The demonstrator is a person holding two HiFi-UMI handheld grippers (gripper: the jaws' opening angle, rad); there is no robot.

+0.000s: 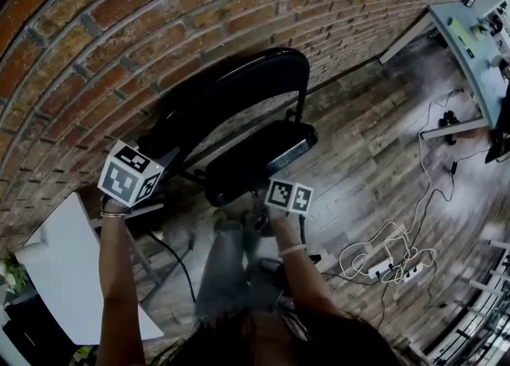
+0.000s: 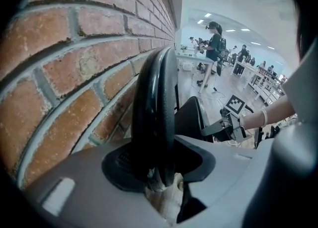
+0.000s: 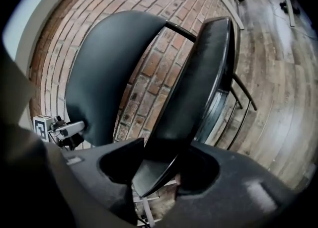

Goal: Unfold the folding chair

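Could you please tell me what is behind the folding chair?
A brick wall stands close behind the chair; bricks show through the gap between its backrest and seat. The stretch of wall behind those two is covered.

A wood floor (image 1: 374, 149) bears folding chair (image 1: 255, 157) and cables (image 1: 382, 257).

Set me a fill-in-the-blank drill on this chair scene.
1. The chair stands against a ____ wall.
2. The left gripper is closed on the chair's ____.
3. The right gripper is closed on the edge of its ____.

Missing words: brick; backrest; seat.
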